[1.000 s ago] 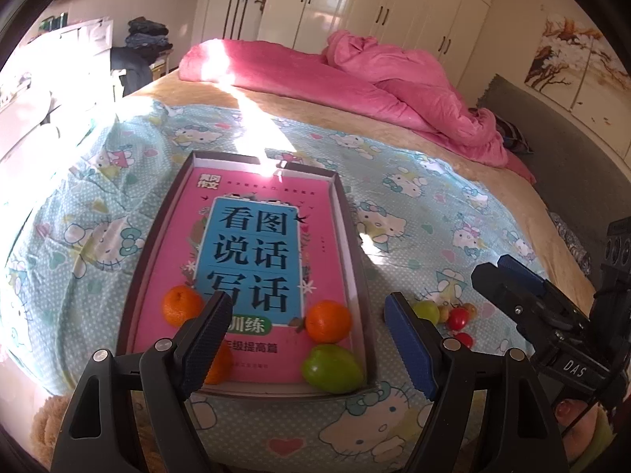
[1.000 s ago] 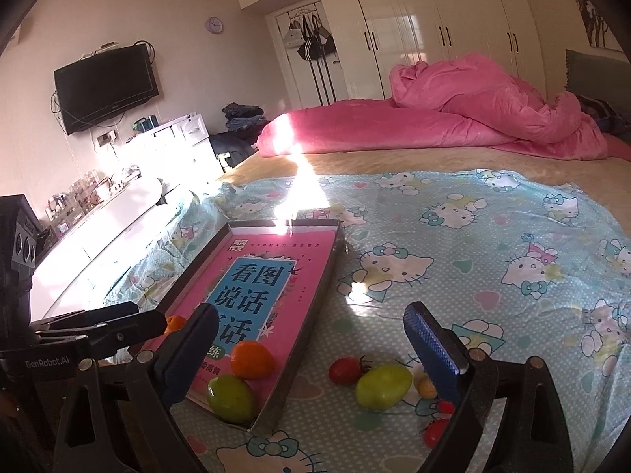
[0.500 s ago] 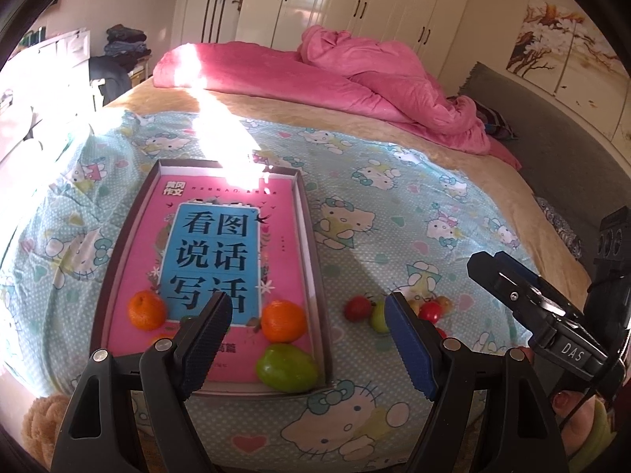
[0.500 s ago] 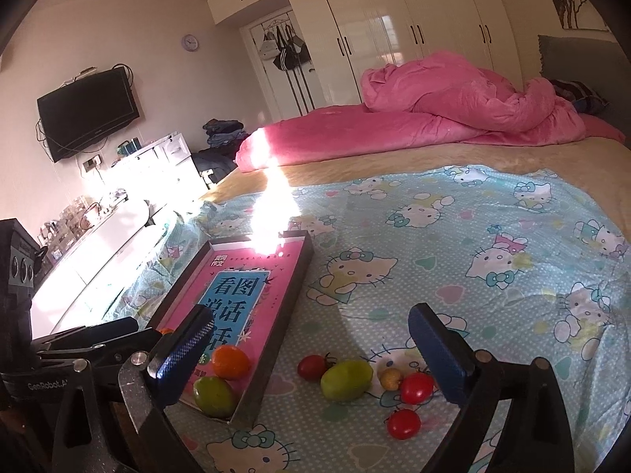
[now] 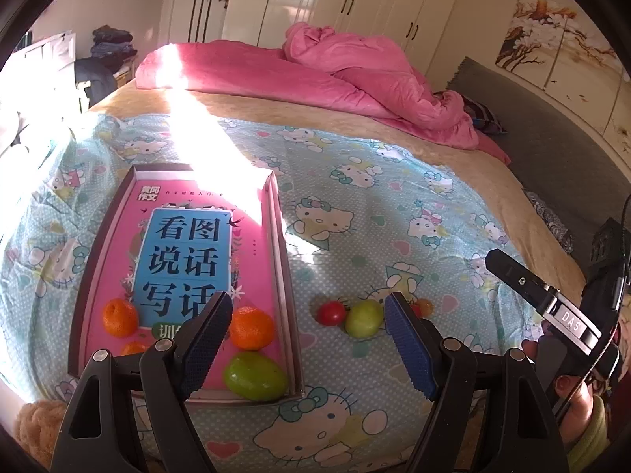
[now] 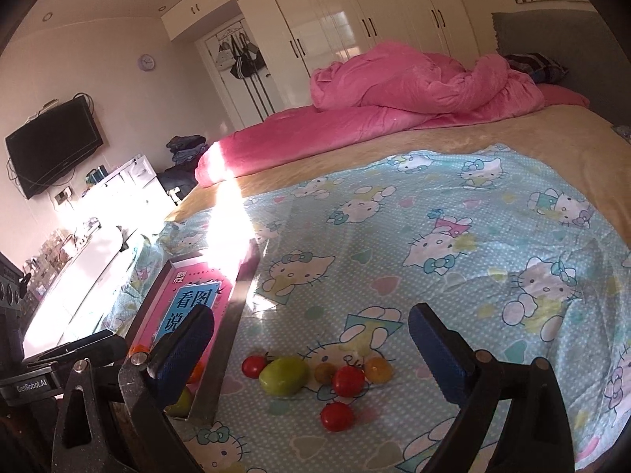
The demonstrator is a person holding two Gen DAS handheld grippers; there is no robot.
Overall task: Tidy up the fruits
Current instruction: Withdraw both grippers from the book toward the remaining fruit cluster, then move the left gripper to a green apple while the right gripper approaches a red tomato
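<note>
Red, green and yellow fruits [image 6: 323, 378] lie loose on the bed [image 6: 453, 244], just right of the tray [image 5: 286, 287] already holding oranges [image 5: 251, 327] and a green fruit [image 5: 255, 375]. Both left tongs [image 5: 307, 339] and right tongs [image 6: 311, 351] hang apart, gripping nothing. Picking looks in hand; next, I'd guess, the right tongs drop onto the green fruit [image 6: 284, 375].

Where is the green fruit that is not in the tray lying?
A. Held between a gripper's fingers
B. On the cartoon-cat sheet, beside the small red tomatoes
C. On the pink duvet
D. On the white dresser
B: the loose green fruit rests on the sheet right of the tray, touching a red tomato.
</note>
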